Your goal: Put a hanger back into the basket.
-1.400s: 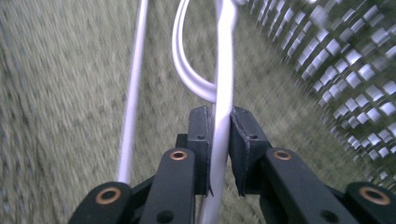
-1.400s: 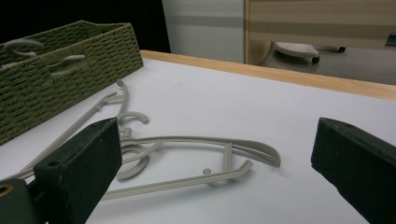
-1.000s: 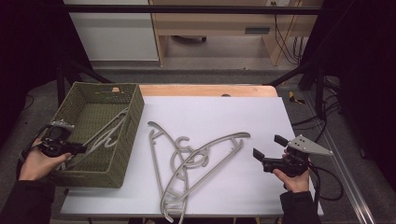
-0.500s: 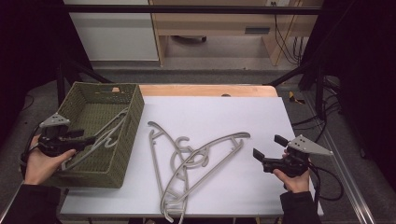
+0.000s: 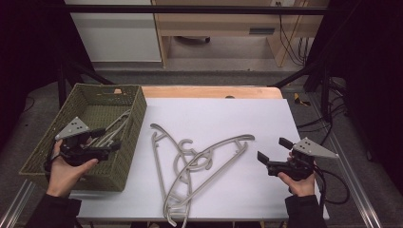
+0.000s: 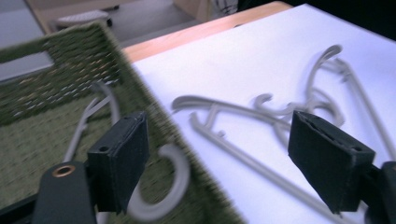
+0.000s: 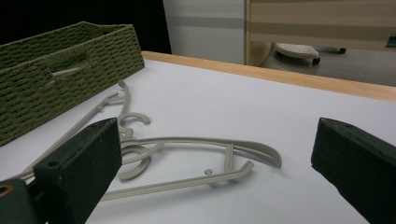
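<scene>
The left gripper [image 5: 105, 141] is hovering over the green woven basket [image 5: 130, 137], its jaws just having opened wide with nothing between them; the right gripper [image 5: 272, 149] is also gaping empty above the white table [image 5: 247, 114] — grey floor and a wooden bench lying beyond. One grey hanger [image 5: 114, 129] is lying in the basket, running diagonally, hook toward the person.

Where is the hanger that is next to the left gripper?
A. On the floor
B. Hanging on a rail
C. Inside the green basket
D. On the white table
C: the grey hanger lies inside the green woven basket, by the left gripper, whose jaws stand open.
</scene>
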The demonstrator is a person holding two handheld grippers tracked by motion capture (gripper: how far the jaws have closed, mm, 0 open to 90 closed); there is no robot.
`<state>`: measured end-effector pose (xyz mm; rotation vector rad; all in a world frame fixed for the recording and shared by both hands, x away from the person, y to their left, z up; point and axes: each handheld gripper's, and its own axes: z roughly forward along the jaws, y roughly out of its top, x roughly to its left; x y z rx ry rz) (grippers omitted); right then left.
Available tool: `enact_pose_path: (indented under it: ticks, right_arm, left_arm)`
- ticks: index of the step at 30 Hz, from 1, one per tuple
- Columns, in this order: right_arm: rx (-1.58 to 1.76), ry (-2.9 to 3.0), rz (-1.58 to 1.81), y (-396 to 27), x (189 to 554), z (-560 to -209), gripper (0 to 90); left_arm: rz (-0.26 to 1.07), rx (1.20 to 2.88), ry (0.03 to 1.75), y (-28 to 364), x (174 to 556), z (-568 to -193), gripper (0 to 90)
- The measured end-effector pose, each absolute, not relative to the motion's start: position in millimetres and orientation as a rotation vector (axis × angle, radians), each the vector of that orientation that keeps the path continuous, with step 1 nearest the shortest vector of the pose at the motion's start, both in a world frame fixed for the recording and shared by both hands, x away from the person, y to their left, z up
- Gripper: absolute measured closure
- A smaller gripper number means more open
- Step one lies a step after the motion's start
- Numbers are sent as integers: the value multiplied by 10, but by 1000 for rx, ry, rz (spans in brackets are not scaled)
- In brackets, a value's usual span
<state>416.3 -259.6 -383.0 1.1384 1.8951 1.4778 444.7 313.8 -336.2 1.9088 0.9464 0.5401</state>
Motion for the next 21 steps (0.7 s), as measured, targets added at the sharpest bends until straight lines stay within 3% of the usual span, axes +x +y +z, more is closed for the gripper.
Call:
enact_pose_path:
  ticks: [11, 21]
  right_arm:
    - [1141, 1894, 1474, -2602, 4154, -3823, 19]
    - [1137, 1896, 1472, -2598, 4149, -3825, 18]
  left_arm:
    - [499, 1844, 839, 2606, 4345, -3498, 123]
    - [434, 1917, 780, 2218, 4289, -3712, 99]
